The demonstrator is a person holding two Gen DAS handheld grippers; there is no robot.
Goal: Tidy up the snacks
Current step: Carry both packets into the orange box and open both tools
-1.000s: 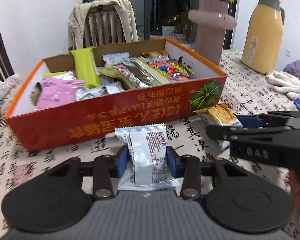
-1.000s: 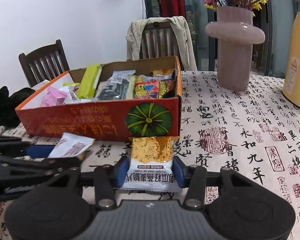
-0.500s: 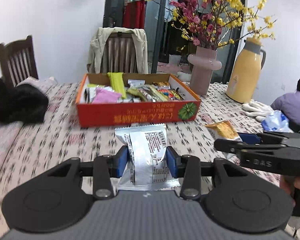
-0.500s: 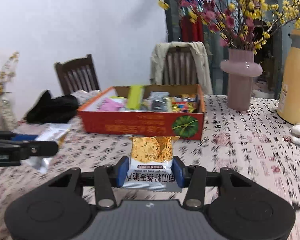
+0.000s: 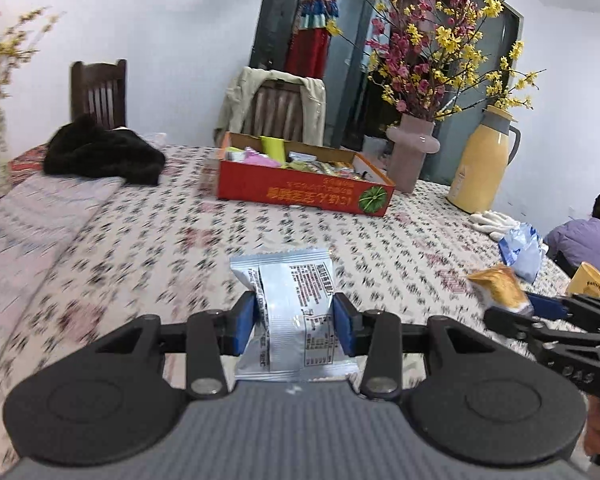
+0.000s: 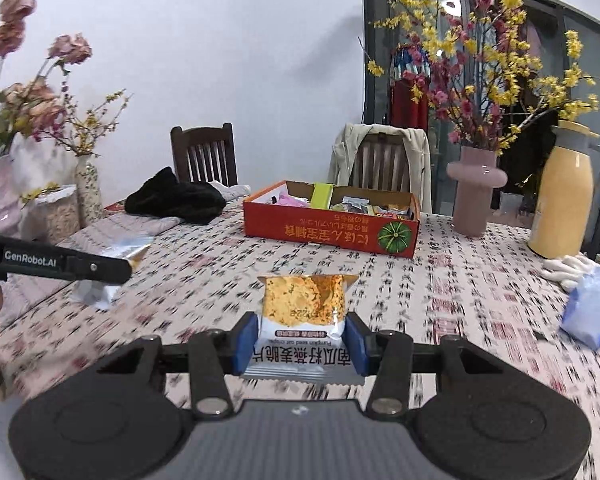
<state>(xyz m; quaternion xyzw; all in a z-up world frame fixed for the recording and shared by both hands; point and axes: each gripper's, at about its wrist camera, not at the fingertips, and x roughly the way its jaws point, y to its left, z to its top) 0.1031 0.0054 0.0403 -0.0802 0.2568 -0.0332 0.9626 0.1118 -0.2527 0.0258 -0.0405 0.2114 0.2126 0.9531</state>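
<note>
Only the right view shows the orange packet (image 6: 304,312) front, pinched in its hand-held gripper (image 6: 302,338).

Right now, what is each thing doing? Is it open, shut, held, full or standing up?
Left tongs: shut on the silver snack packet.
Silver snack packet: sealed, held above the table.
Right tongs: shut on the orange snack packet.
Orange snack packet: sealed, held.
Red box: open on top, holding many snacks.
Pink vase: upright, holding flowers.
Yellow thermos: upright, lid on.
Black cloth: heaped on the table.
</note>
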